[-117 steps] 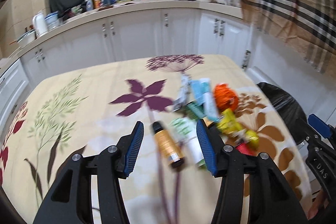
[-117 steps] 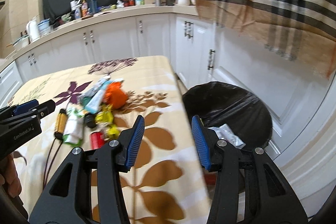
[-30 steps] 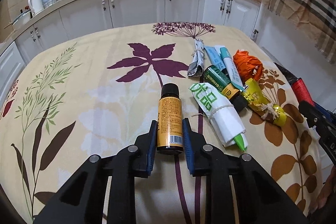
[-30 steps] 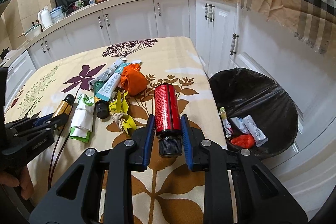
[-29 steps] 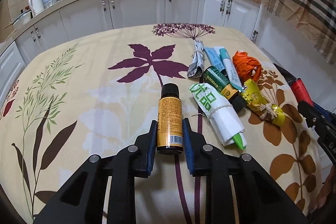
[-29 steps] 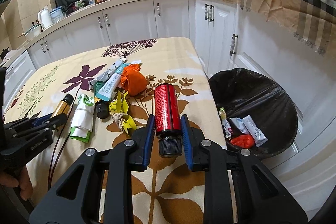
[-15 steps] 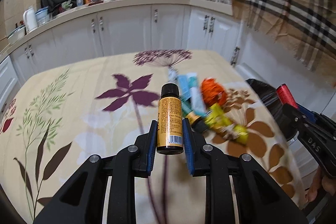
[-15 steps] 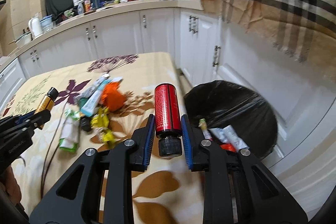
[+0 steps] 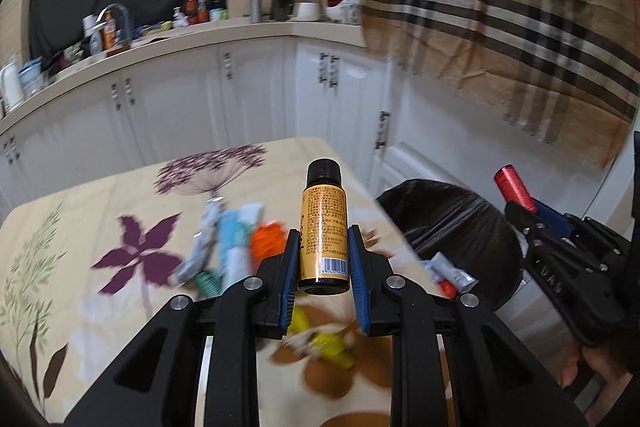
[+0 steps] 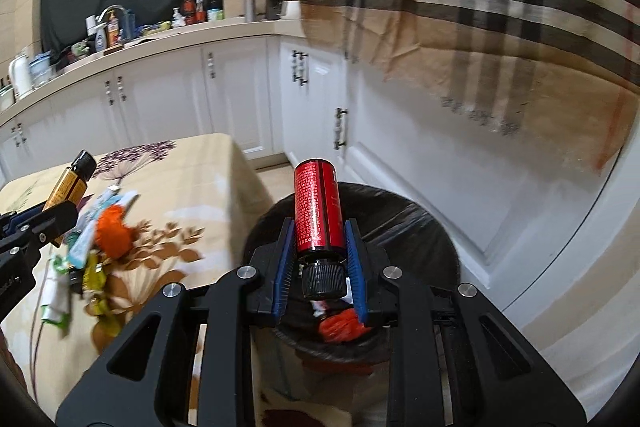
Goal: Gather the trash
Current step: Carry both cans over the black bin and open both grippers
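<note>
Amber bottle [image 9: 323,227] clamped between the blue pads of the left gripper [image 9: 323,269], long axis running forward along the fingers, black cap pointing away from the camera, base nearest it, held above the right edge of the floral table [image 9: 100,195]. Red bottle [image 10: 318,213] gripped the other way round in the right gripper [image 10: 319,267]: black cap toward the camera, flat red end pointing away, body over the black-lined trash bin [image 10: 404,223] beside the table's right edge. Remaining trash pile [image 9: 236,247] near that edge blurred; tubes, an orange wad and yellow wrappers only roughly made out. Bin contents partly hidden behind the right gripper.
</note>
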